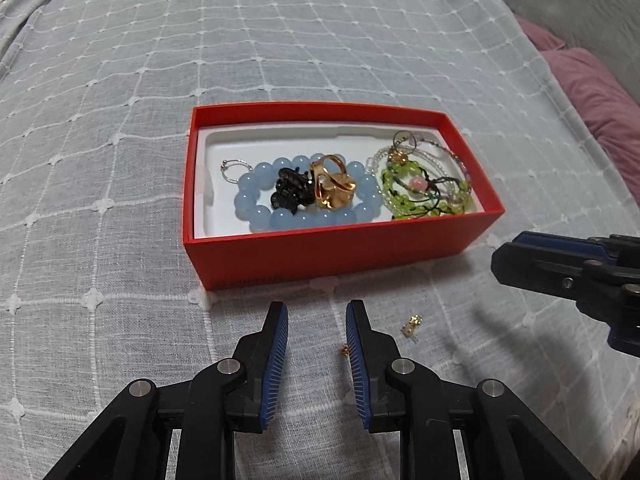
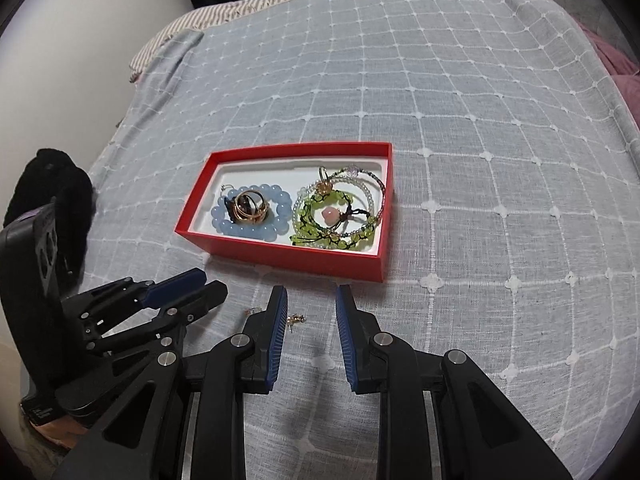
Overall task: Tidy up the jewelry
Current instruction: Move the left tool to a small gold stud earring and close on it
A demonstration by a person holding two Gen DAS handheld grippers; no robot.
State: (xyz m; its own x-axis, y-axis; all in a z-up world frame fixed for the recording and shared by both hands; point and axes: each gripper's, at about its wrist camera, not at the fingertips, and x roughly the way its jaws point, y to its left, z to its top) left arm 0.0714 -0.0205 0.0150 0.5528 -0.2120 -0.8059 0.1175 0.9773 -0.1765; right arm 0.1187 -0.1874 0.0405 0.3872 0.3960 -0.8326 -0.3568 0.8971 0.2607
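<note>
A red box (image 1: 340, 256) with a white liner lies on the bed. It holds a blue bead bracelet (image 1: 256, 216), a black clip (image 1: 288, 192), a gold ring piece (image 1: 334, 188) and green and clear bead bracelets (image 1: 424, 192). Two small gold earrings lie loose on the cover in front of the box: one (image 1: 412, 326) lies to the right of my left gripper (image 1: 317, 308), the other (image 1: 344, 350) is partly hidden against its right finger. The left gripper is open and empty. My right gripper (image 2: 311, 290) is also open and empty, with an earring (image 2: 297, 319) just beside its left finger.
A light blue quilted cover with a white grid (image 2: 480, 160) spreads over the bed. Purple bedding (image 1: 592, 88) lies at the right edge. A dark bundle (image 2: 52, 188) sits at the left edge of the bed. My left gripper (image 2: 212, 282) appears beside the right one.
</note>
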